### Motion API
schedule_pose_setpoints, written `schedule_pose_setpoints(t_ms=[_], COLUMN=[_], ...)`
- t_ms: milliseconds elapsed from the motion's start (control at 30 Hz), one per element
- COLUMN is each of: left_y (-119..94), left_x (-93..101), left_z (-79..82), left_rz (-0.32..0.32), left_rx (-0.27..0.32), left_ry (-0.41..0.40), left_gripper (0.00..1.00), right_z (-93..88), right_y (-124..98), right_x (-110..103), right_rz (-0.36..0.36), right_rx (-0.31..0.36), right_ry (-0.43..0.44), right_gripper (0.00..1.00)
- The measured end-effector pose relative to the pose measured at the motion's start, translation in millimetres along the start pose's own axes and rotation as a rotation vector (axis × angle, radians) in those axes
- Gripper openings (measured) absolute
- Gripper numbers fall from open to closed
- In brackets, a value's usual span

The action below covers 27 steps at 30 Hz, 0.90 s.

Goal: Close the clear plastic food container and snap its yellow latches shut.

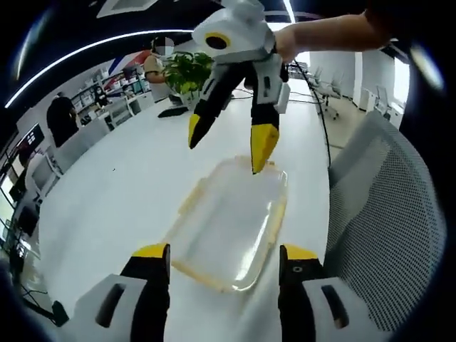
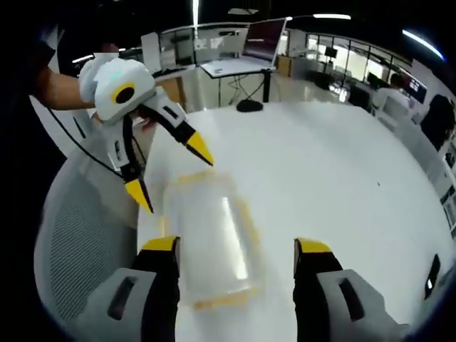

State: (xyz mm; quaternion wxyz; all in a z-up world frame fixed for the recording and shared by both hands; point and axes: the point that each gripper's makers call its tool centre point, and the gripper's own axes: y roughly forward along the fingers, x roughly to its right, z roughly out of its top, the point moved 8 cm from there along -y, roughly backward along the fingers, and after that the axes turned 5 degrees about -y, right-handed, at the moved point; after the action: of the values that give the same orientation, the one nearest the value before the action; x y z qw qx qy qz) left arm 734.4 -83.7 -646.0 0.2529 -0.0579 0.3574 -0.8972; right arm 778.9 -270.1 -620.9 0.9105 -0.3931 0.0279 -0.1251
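Left hand-held gripper jaws apart, right hand-held gripper jaws apart, flanking lidded clear container, contents unclear

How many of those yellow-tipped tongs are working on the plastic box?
2. The left tongs stand open at the near end of the clear container; the right tongs hang open over its far end.

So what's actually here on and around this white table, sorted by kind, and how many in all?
Clear food container with yellow latches: 1
Handheld grippers: 2, left and right, jaws apart on both
Potted plant: 1
Mesh chair: 1
Table: 1
Total: 6
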Motion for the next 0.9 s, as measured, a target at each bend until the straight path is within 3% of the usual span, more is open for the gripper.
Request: schedule_pose_setpoints(t_ms=[467,900], left_y=[-2,-3], left_x=[1.3,4.8], left_z=[-9.2,-20.0], left_rz=[0.029,0.043], left_rx=[0.003,0.0], left_ry=[-0.077,-0.11], left_gripper=[0.72,0.7], right_z=[-18.2,-47.2], right_y=[-22,-27], right_x=[-22,-42], right_rz=[-0.108,-0.157], right_rx=[0.058,0.064], right_ry=[0.058,0.113], right_gripper=[0.7,0.69])
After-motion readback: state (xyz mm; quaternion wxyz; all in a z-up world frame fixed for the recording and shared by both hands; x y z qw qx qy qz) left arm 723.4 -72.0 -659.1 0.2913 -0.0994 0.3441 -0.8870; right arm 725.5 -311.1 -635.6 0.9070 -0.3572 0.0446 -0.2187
